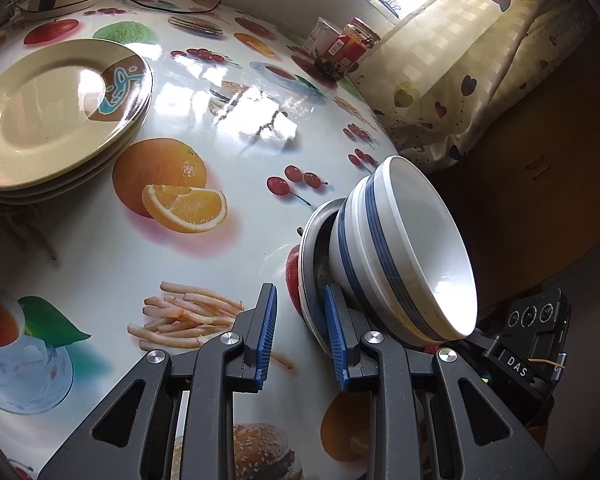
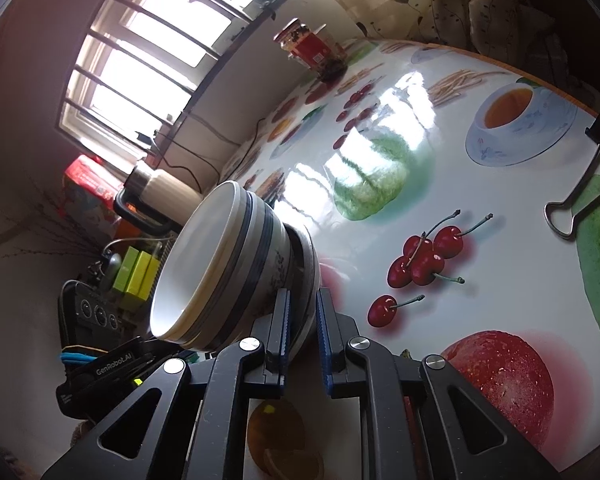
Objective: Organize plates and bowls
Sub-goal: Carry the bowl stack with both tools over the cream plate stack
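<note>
The bowls (image 2: 224, 264) sat nested on a saucer (image 2: 309, 276), and my right tongs (image 2: 303, 332) pinched that saucer's rim. My left tongs (image 1: 300, 332) stood part-open, gripping nothing, saucer rim just beside one finger. The plates (image 1: 60, 120) waited far ahead-left. Next, I judged: carry steady, level.

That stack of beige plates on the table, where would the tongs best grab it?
By the rim of the stack of beige plates, coming in level from the side facing the printed orange. The plates lie flat and wide, and the rims overhang the tablecloth, so one finger could probably slip beneath, one above.
</note>
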Motion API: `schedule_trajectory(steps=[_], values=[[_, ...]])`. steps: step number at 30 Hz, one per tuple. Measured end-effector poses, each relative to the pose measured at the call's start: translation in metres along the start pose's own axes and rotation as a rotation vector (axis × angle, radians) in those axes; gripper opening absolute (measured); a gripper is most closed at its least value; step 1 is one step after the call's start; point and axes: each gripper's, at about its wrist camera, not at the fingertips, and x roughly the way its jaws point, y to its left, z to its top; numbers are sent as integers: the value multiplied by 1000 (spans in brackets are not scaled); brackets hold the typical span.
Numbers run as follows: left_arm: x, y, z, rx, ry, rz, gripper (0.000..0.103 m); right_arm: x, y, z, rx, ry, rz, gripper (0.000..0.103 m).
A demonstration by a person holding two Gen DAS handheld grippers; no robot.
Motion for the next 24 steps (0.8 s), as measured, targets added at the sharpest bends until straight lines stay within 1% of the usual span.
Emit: schedule_trajectory(steps=[4, 7, 9, 14, 18, 20, 22, 24], values=[[1, 0, 1, 4, 1, -1, 26, 0, -4, 1, 7, 3, 19, 13], [1, 7, 3, -37, 14, -36, 26, 0, -7, 2, 13, 2, 32, 13], [2, 9, 3, -47, 18, -48, 26, 1, -9, 2, 21, 1, 43, 13], [1, 8, 7, -44, 11, -38, 26, 0, -15, 3, 51, -2, 64, 13], [4, 14, 10, -78, 18, -62, 26, 0, -15, 3, 42, -1, 64, 13], [4, 14, 10, -77, 16, -69, 23, 1, -17, 3, 45, 0, 72, 13], [4, 13, 9, -78, 16, -84, 16, 2, -19, 4, 55, 2, 89, 13], [4, 9, 9, -59, 15, -76, 14, 2, -18, 4, 42, 2, 91, 13]])
